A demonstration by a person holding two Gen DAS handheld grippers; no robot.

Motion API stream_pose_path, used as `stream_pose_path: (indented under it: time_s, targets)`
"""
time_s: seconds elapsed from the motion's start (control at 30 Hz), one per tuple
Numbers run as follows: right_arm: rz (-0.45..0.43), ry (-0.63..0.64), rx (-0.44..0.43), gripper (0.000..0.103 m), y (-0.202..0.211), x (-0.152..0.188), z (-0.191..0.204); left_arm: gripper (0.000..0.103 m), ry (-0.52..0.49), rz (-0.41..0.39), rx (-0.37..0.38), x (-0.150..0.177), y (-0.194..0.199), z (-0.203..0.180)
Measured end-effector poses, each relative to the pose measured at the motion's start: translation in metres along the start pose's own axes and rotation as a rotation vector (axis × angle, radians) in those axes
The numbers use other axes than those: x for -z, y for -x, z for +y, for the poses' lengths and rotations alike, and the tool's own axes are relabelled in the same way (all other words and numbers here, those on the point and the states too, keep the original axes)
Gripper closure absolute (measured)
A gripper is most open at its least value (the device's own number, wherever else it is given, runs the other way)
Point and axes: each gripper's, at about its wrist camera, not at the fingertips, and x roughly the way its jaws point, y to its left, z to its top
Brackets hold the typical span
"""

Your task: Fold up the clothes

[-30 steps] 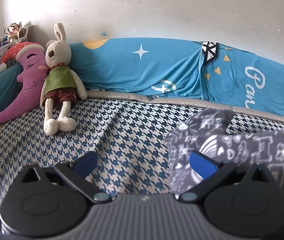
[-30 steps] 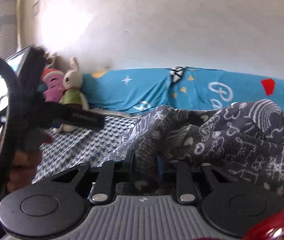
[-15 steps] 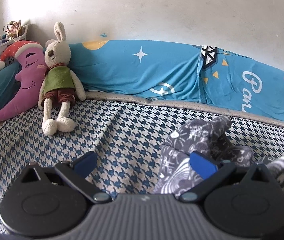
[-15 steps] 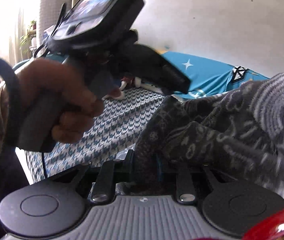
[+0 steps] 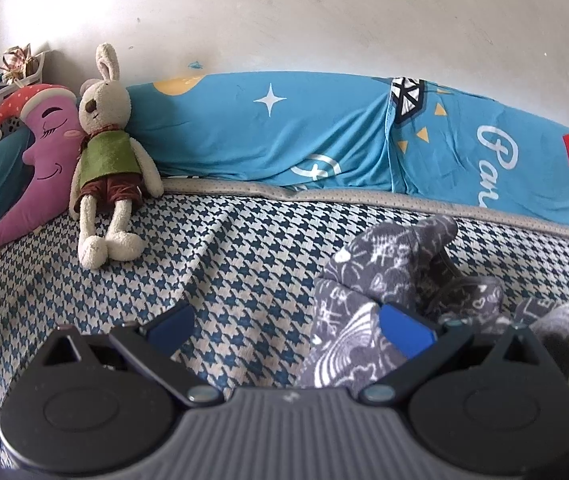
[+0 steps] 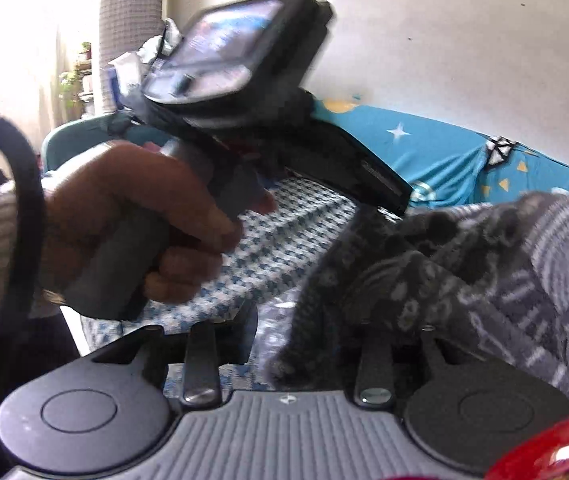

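while the left tool (image 5: 288,322) stays spread wide with nothing between its blue pads, the right tool (image 6: 290,342) has let go: a second ago its fingers were pressed together on a fold of the grey patterned garment (image 5: 384,280), now they stand apart and the cloth only drapes over the right-hand finger. over the same second the garment has sunk from a raised hump to a lower crumpled heap on the houndstooth bed cover (image 5: 224,256), and the person's hand (image 6: 124,224) carrying the left tool has swung close in front of the right camera. judgement: a carry or drop has ended; the piece is loose and set for a fresh grasp, not folded. garment: soft fleece-like grey with white doodle print, bunched and creased, one lobe sticking up toward the blue bedding (image 5: 284,132), no flat edge or clean fold showing. it lies right of centre on the bed, touching the left tool's right pad, well apart from the plush rabbit (image 5: 106,152).
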Motion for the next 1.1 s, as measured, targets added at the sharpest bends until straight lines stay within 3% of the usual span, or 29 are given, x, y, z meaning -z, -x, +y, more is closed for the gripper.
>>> stream_pose_path:
  time_s: [0.13,0.3,0.53,0.73,0.8,0.93,1.0,1.1]
  targets:
    - [-0.021,0.003,-0.019,0.067,0.008,-0.004,0.005,0.0,-0.006,0.002,-0.003,0.001,-0.001,-0.001]
    - [-0.07,-0.017,0.018,0.067,0.026,-0.01,0.0,0.0,-0.011,0.022,-0.015,0.004,-0.005,-0.001]
    - [-0.183,-0.112,0.172,0.061,0.051,-0.028,-0.055,0.0,-0.037,0.038,-0.017,0.009,-0.008,-0.003]
    - [-0.226,-0.233,0.298,0.057,0.057,-0.032,-0.097,0.0,-0.059,0.045,-0.004,0.012,-0.008,-0.006]
    - [-0.238,-0.244,0.342,0.048,0.065,-0.031,-0.099,0.0,-0.066,0.047,0.001,0.013,-0.007,-0.007]
    - [-0.239,-0.332,0.415,0.045,0.061,-0.025,-0.115,0.0,-0.08,0.057,0.0,0.016,-0.009,-0.009]
    - [-0.232,-0.385,0.421,0.042,0.058,-0.025,-0.125,0.0,-0.081,0.062,0.002,0.017,-0.01,-0.009]
    - [-0.191,-0.466,0.354,0.039,0.051,-0.021,-0.136,0.0,-0.072,0.072,0.01,0.016,-0.012,-0.009]
